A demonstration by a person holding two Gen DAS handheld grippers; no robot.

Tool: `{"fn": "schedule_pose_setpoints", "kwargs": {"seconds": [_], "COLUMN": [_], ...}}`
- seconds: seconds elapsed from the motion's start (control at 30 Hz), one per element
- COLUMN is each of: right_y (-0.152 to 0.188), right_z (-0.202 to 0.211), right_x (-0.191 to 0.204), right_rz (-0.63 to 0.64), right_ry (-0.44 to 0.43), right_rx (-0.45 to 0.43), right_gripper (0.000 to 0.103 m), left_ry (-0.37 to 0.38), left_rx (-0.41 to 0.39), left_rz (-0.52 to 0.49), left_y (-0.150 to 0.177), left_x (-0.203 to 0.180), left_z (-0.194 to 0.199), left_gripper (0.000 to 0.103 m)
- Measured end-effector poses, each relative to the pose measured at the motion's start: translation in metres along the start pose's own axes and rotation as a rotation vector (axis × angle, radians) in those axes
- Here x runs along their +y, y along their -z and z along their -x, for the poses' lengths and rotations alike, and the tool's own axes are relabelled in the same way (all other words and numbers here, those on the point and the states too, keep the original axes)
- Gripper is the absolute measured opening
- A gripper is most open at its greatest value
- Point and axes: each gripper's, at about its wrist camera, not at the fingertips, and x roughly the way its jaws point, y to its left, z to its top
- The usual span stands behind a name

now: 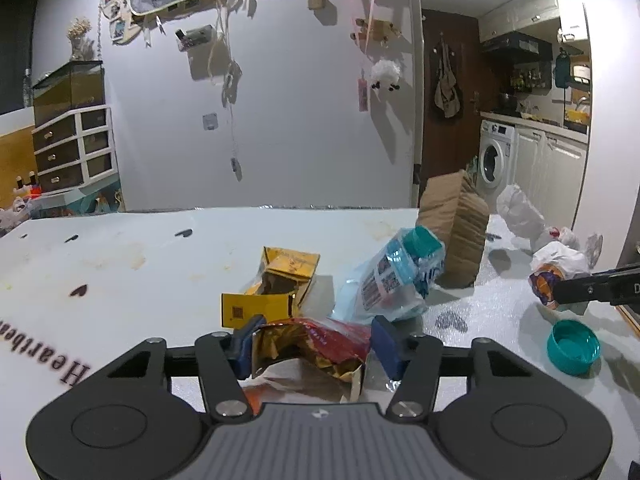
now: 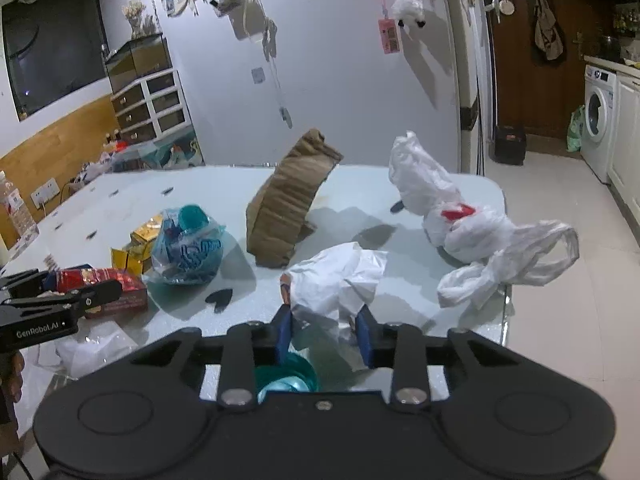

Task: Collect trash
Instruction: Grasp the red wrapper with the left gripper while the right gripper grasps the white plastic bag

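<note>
The left gripper (image 1: 314, 344) is pinching a red and gold foil wrapper (image 1: 320, 344) between its blue fingers (image 1: 386, 346); the left pad is pressing the crumpled foil, while the right pad is sitting at the wrapper's edge and contact there is hard to tell. Just beyond those fingers a yellow carton (image 1: 276, 284) is lying torn open on the white table (image 1: 160, 256), and to its right a clear bag with a teal-capped bottle (image 1: 394, 276) is leaning beside a brown paper bag (image 1: 452, 224). The right gripper (image 2: 325, 334) is closing narrowly on a crumpled white wrapper (image 2: 340, 280), its pads squeezing the paper's lower folds. A teal lid (image 2: 286, 376) is lying under those fingers. Ahead and to the right a white plastic bag (image 2: 460, 216) is sprawling to the table edge.
</note>
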Motion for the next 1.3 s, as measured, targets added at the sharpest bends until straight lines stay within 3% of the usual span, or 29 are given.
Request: {"fn": "schedule_pose_setpoints", "kwargs": {"seconds": [0.33, 0.6, 0.87, 0.9, 0.93, 1.17, 1.3], "right_y": [-0.007, -0.005, 0.004, 0.005, 0.007, 0.021, 0.029], "right_z": [0.027, 0.045, 0.066, 0.069, 0.071, 0.083, 0.086], "right_x": [0.006, 0.007, -0.009, -0.012, -0.015, -0.038, -0.045], "right_rz": [0.014, 0.046, 0.039, 0.039, 0.039, 0.022, 0.011], "right_ry": [-0.024, -0.040, -0.049, -0.048, -0.046, -0.048, -0.066], "right_rx": [-0.093, -0.126, -0.149, -0.151, -0.152, -0.140, -0.132], "right_gripper": [0.029, 0.029, 0.029, 0.029, 0.029, 0.029, 0.029], "left_ry": [-0.022, 0.014, 0.041, 0.045, 0.052, 0.052, 0.101], "left_rx": [-0.082, -0.113, -0.107, -0.104, -0.099, -0.053, -0.047], "left_rz": [0.065, 0.046, 0.013, 0.011, 0.011, -0.013, 0.032], "left_y": [-0.009, -0.015, -0.011, -0.011, -0.009, 0.004, 0.013], "left_x": [-0.001, -0.030, -0.066, -0.069, -0.073, -0.090, -0.084], "left_z": [0.027, 0.050, 0.055, 0.055, 0.055, 0.057, 0.064], "left_gripper": [0.054, 0.053, 0.051, 0.043, 0.042, 0.041, 0.043]}}
